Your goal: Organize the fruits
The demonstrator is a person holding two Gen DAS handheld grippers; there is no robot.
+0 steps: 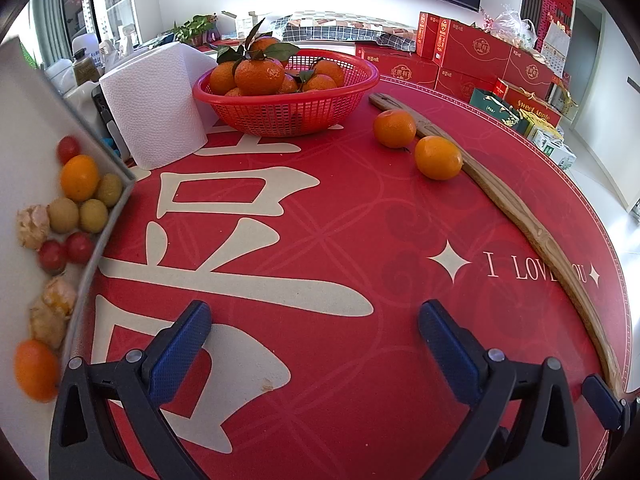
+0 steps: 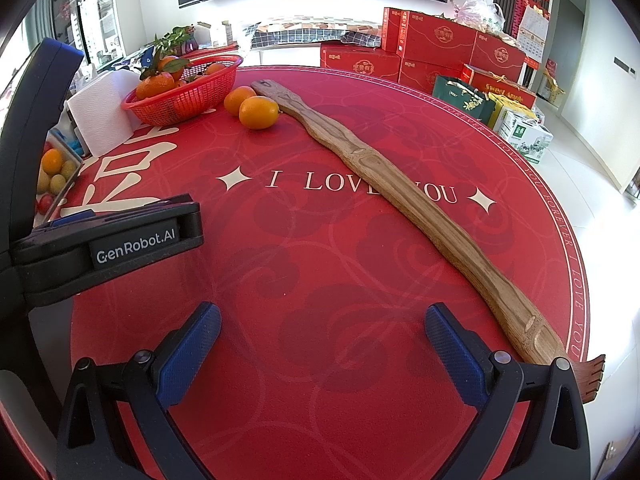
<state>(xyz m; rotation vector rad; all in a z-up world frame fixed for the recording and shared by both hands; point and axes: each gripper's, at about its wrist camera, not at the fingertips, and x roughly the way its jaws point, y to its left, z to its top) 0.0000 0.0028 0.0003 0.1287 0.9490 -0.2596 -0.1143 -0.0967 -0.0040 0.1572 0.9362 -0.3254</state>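
Hovering low in the frame, the left gripper (image 1: 314,320) is holding its blue fingers (image 1: 182,344) wide apart over the red table mat (image 1: 320,240), gripping nothing. In the right wrist view the right gripper (image 2: 322,326) is likewise sitting at bottom centre with fingers spread and empty; the left gripper's body is showing at left of that frame. A white tray (image 1: 24,128) is lying along the left edge of the left view, carrying small mixed fruit: orange, green and red pieces. A long wooden back scratcher (image 2: 400,184) is running diagonally from lower right toward upper centre. Two loose oranges are resting just beside its far end, the nearer orange (image 1: 438,158) and the farther orange (image 1: 394,128) close together. Beyond them, at upper centre-left, a red basket (image 1: 286,108) is holding leafy oranges, with a paper towel roll (image 1: 154,106) standing just beside it.
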